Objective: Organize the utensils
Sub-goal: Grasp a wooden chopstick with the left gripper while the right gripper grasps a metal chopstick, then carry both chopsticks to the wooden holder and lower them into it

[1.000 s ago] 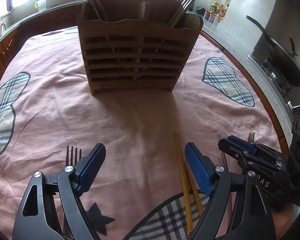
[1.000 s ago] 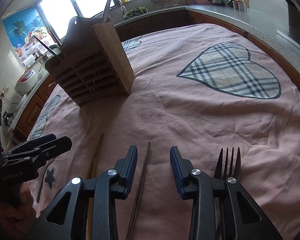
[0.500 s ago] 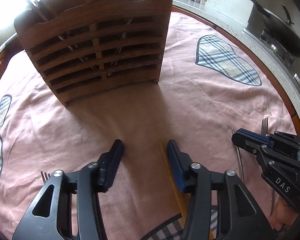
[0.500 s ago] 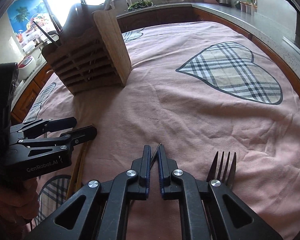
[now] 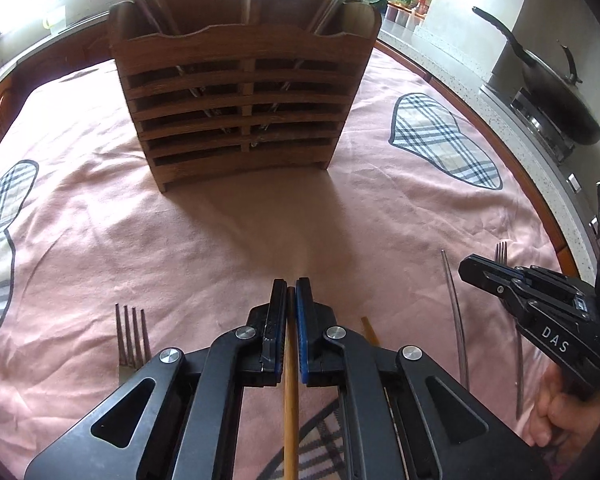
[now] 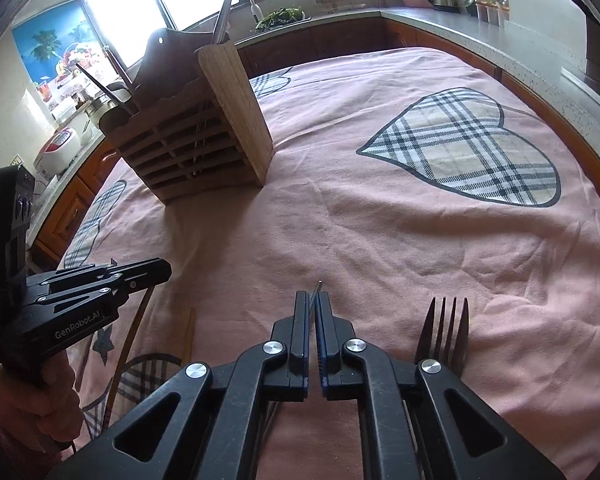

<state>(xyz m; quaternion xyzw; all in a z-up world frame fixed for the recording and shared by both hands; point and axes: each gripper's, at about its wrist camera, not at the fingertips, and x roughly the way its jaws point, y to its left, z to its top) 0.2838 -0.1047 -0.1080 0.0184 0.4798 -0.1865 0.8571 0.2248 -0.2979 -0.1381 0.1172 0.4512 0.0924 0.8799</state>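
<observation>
A slatted wooden utensil holder (image 5: 240,108) stands on the pink tablecloth, also in the right wrist view (image 6: 204,136), with several utensils in it. My left gripper (image 5: 291,290) is shut on a wooden chopstick (image 5: 291,408); it also shows in the right wrist view (image 6: 148,274). My right gripper (image 6: 312,298) is shut on a thin metal chopstick (image 6: 315,290); it also shows in the left wrist view (image 5: 470,266). A second wooden chopstick (image 5: 370,330) lies beside the left gripper. A metal chopstick (image 5: 456,312) lies on the cloth between the grippers.
One fork (image 5: 130,336) lies left of the left gripper, another fork (image 6: 446,332) right of the right gripper. The tablecloth (image 6: 380,216) has plaid heart patches (image 6: 472,148). A wok (image 5: 556,96) sits on the stove beyond the table's right edge.
My left gripper closed from open onto the wooden chopstick. My right gripper closed onto the metal chopstick and stays shut on it.
</observation>
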